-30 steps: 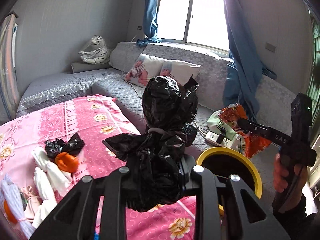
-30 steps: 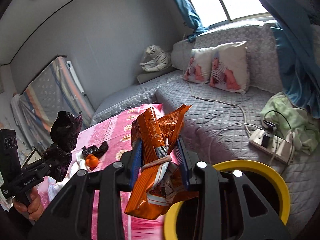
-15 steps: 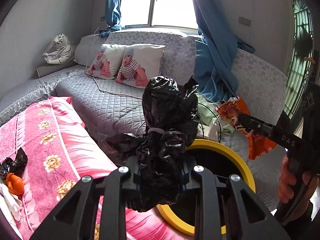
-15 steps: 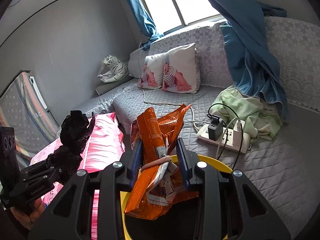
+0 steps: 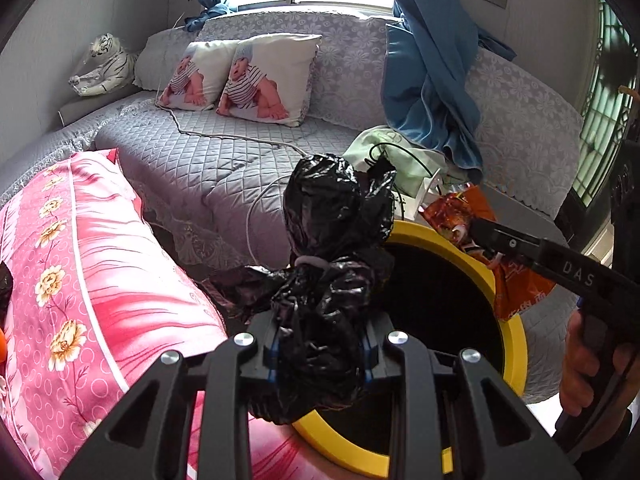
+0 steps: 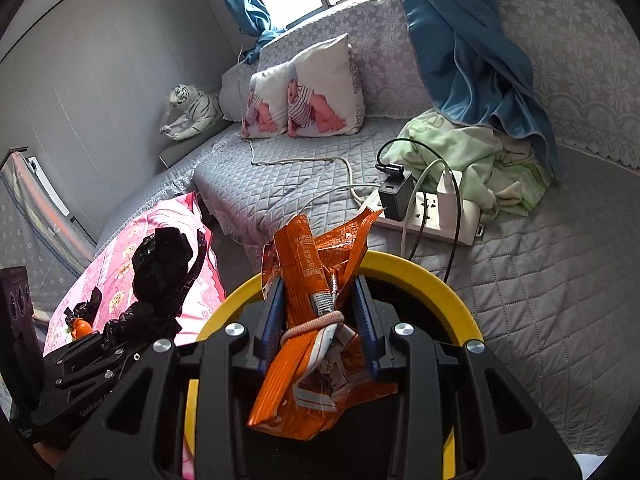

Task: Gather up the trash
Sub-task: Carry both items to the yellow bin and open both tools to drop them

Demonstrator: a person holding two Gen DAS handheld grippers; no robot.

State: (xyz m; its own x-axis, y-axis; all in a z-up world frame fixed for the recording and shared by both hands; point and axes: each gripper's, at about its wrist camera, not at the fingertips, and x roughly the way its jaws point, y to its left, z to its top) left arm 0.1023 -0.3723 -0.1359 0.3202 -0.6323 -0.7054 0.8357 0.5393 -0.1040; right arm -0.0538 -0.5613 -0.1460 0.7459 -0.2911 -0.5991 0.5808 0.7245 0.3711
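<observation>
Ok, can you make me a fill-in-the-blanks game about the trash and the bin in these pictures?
1. The left hand-held gripper holds a tied plastic bag whose colour is ____.
2. The right hand-held gripper holds an orange snack ____.
3. The bin has a rim coloured ____.
4. On each of the two pillows there is a picture of a ____.

Missing words: black; wrapper; yellow; baby

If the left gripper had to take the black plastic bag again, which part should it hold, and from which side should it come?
Probably the narrow neck of the black plastic bag, where a band ties it, coming from below with one finger on each side. The knot pinches the crumpled film thin and firm there, while the bulges above and below would likely stop it slipping. The left gripper now clamps the fuller lower bulge.
</observation>
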